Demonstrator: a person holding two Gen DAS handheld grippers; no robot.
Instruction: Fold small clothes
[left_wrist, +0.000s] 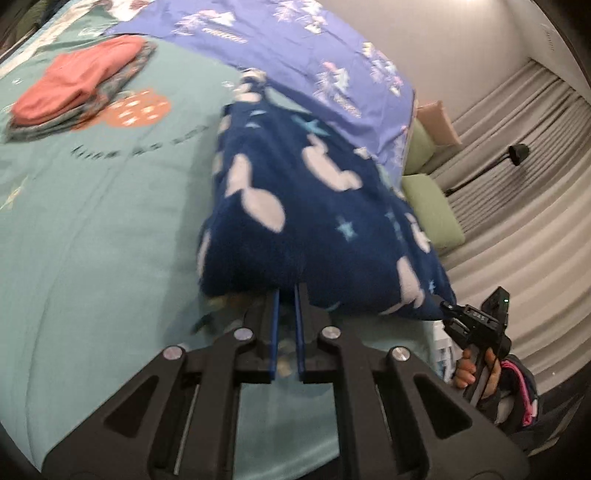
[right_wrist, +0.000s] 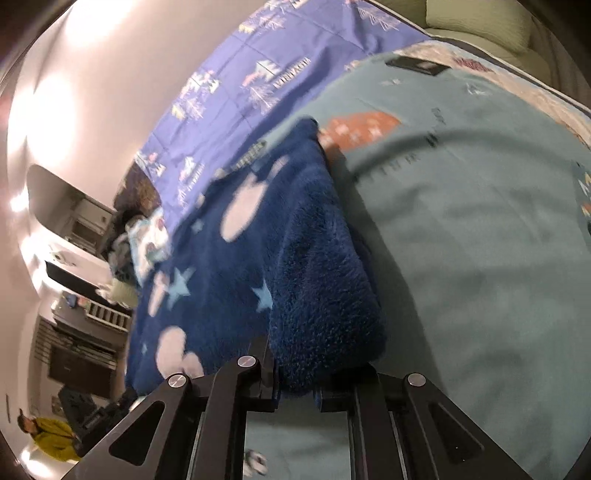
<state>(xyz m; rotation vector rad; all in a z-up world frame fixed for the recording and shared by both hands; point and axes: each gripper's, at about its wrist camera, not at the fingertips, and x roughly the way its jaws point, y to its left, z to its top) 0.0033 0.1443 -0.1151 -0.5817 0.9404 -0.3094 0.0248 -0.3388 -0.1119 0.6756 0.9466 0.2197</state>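
The bed (left_wrist: 92, 229) is viewed from just above by the left wrist camera, looking forward past the left hand-held gripper (left_wrist: 287, 295) toward the curtains (left_wrist: 517, 155), with the right hand-held gripper (left_wrist: 448, 308) seen at the lower right. The right wrist view is tilted steeply and set very close over the right hand-held gripper (right_wrist: 295, 384). Both views share the navy fleece garment (left_wrist: 314, 221) (right_wrist: 258, 258), the teal sheet (right_wrist: 461, 240) and the purple quilt (left_wrist: 295, 48) (right_wrist: 229, 107).

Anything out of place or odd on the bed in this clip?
Nothing stands out. Both tools, left and right, hold the navy fleece garment above the teal bedsheet; a folded stack sits tidy beyond.
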